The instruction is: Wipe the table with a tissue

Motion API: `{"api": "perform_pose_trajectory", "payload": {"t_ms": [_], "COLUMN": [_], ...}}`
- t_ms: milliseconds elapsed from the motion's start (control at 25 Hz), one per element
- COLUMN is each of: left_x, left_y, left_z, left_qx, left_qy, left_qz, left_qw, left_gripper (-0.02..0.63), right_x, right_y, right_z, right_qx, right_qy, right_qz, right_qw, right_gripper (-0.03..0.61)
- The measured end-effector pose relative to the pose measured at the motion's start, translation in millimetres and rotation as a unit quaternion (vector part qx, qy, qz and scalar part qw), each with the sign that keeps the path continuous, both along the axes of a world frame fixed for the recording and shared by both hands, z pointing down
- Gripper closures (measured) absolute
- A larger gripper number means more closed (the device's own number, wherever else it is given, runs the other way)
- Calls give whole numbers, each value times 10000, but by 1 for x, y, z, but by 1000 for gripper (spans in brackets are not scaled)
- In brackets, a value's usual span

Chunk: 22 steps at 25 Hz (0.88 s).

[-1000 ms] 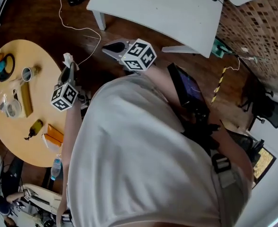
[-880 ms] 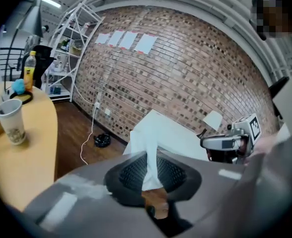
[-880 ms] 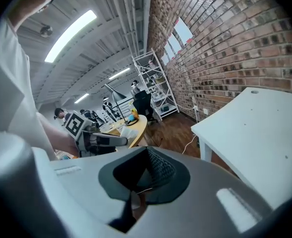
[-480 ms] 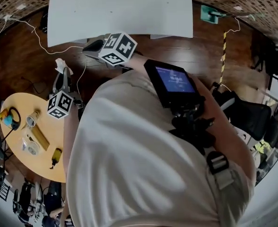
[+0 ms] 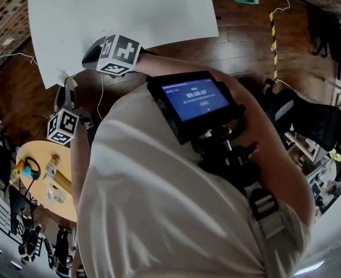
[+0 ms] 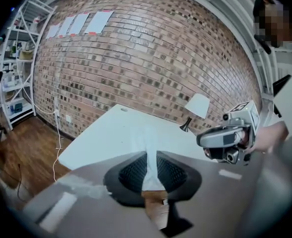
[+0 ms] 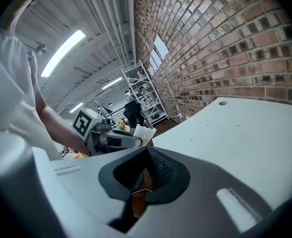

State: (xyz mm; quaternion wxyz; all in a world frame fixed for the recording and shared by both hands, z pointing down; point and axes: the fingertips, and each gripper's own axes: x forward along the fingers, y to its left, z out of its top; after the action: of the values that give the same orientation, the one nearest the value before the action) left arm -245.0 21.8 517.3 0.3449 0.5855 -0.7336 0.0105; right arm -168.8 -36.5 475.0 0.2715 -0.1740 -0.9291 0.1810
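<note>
A white tissue point(image 6: 149, 168) is pinched between the jaws of my left gripper point(image 6: 151, 155). In the head view that gripper point(image 5: 66, 87) hangs just off the near edge of the white table point(image 5: 130, 10). From the right gripper view the tissue point(image 7: 143, 133) sticks out of the left gripper's tip, beside the table's edge. My right gripper point(image 5: 90, 55) hovers over the table's near edge, to the right of the left one. Its jaws point(image 7: 145, 155) are shut with nothing between them. The white table top point(image 6: 111, 138) is bare ahead of the left jaws.
A round wooden table point(image 5: 40, 204) with small items stands at the lower left. A white lamp point(image 6: 195, 105) sits at the far end of the white table, by the brick wall point(image 6: 136, 58). A cable point(image 5: 101, 94) runs over the wooden floor. Metal shelves point(image 6: 17, 58) stand at the left.
Both grippers have moved away from the round wooden table to the near edge of the white table. The left gripper still holds the tissue.
</note>
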Motion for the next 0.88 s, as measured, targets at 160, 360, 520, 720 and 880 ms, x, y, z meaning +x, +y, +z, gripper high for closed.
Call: {"api": "perform_pose_trajectory", "payload": {"t_ms": [160, 360, 520, 720, 880], "left_x": [1, 15, 34, 19, -24], "left_y": [-24, -64, -76, -68, -66], "left_z": [-3, -13, -11, 19, 37], "left_qx": [39, 80, 119, -312, -551], "left_qy": [-103, -213, -127, -133, -87], "left_qz": [121, 50, -2, 54, 106], "left_qw": [9999, 9997, 9998, 9994, 9984], "left_gripper": [557, 557, 557, 558, 560], "right_x": [5, 29, 54, 53, 26], "right_y": [-16, -50, -60, -57, -63], "right_z": [-1, -5, 1, 21, 28], "right_qx": [79, 49, 21, -192, -345], "right_qy": [-40, -109, 25, 167, 201], "right_qz": [59, 55, 29, 109, 463], "right_qw": [9999, 9999, 10000, 9996, 9981], "right_gripper": [571, 571, 571, 571, 571]}}
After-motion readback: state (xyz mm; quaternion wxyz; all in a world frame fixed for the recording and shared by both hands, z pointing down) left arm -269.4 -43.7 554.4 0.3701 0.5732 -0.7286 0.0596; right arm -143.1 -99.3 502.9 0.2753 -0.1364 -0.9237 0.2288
